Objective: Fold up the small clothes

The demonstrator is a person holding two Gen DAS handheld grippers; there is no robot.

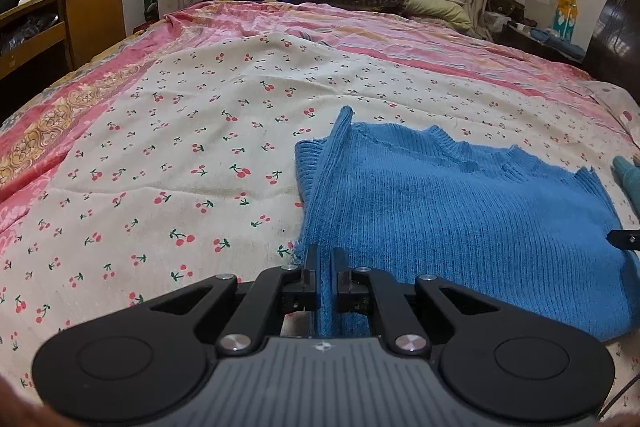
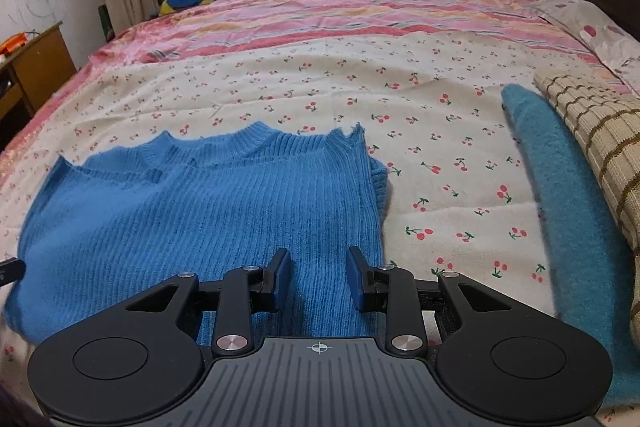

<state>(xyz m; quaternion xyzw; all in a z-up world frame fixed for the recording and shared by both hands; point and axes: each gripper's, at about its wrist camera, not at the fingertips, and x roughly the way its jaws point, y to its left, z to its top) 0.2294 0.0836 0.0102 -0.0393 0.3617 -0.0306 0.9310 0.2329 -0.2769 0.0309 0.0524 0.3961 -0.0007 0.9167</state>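
Left side first. Wooden cabinet against the wall, open shelves; something dark sits in the upper shelf, too dim to name. Orange item and pink clutter on its top.

Blue knit sweater lies on the cherry-print sheet of the bed, neck away from the cameras, body mostly flat. Its left edge is lifted into a ridge that runs up from the left gripper, fingers closed almost fully on that fold of knit (fabric fills the narrow gap between the pads).

Right gripper sits over the sweater's hem near its right edge, fingers partly apart with knit lying between them; pads do not appear to press it. I judge it not gripping.

Risks, as I read them:
- Only the left edge is held. If the fold is carried over now, the free right side may drag or bunch, since loose ribbed knit stretches.
- Left pinch is thin, near the edge; the knit could slip out under pull.
- Right fingers closing low may catch the sheet along with the sweater.

Far right: teal fuzzy garment and a cream checked knit lie just beside each other, well apart from the sweater. No basket or bin in view.
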